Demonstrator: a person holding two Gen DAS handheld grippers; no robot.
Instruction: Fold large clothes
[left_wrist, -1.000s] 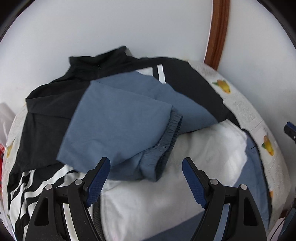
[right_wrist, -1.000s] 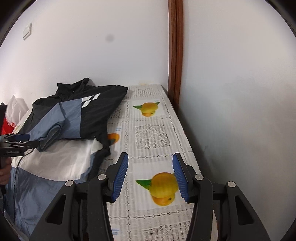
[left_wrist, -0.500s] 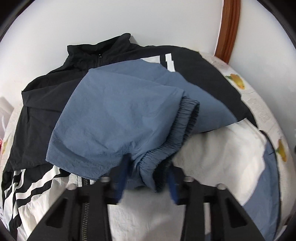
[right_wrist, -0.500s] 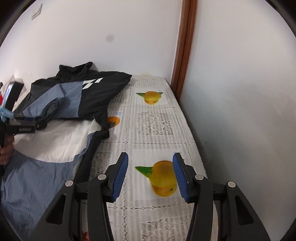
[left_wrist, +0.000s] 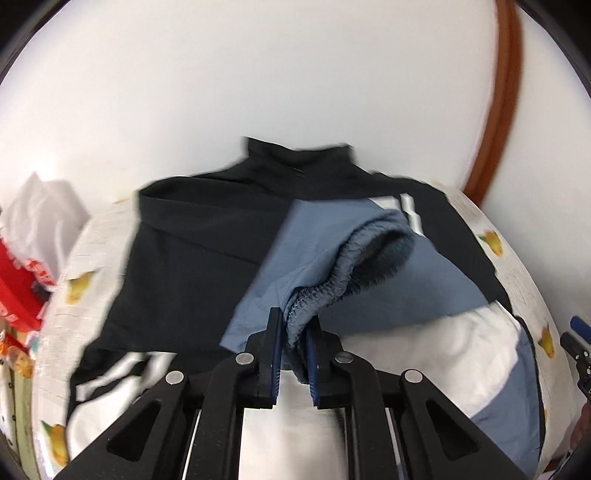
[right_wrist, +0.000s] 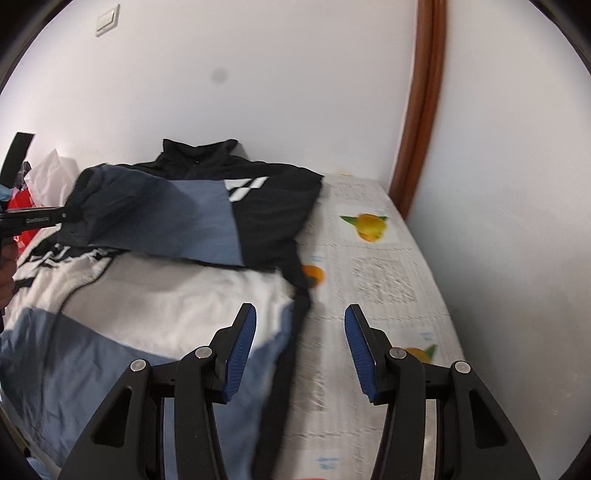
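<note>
Between closing left tongs (left_wrist: 293, 354), sleeve cuff (left_wrist: 332, 273) stretches apparently toward the collar; right tongs (right_wrist: 298, 354) half-open, empty.

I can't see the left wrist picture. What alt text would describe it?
The left claw is closing on the elastic cuff of a blue sleeve, lifted off a black, blue and white jacket spread on a fruit-print bedcover. A white wall rises behind, and the picture is motion-blurred.

Jacket (right_wrist: 147, 280) black, slate-blue, white, striped; tablecloth (right_wrist: 384, 280) white lace, orange-fruit prints; door frame (right_wrist: 424, 99) reddish-brown.
</note>
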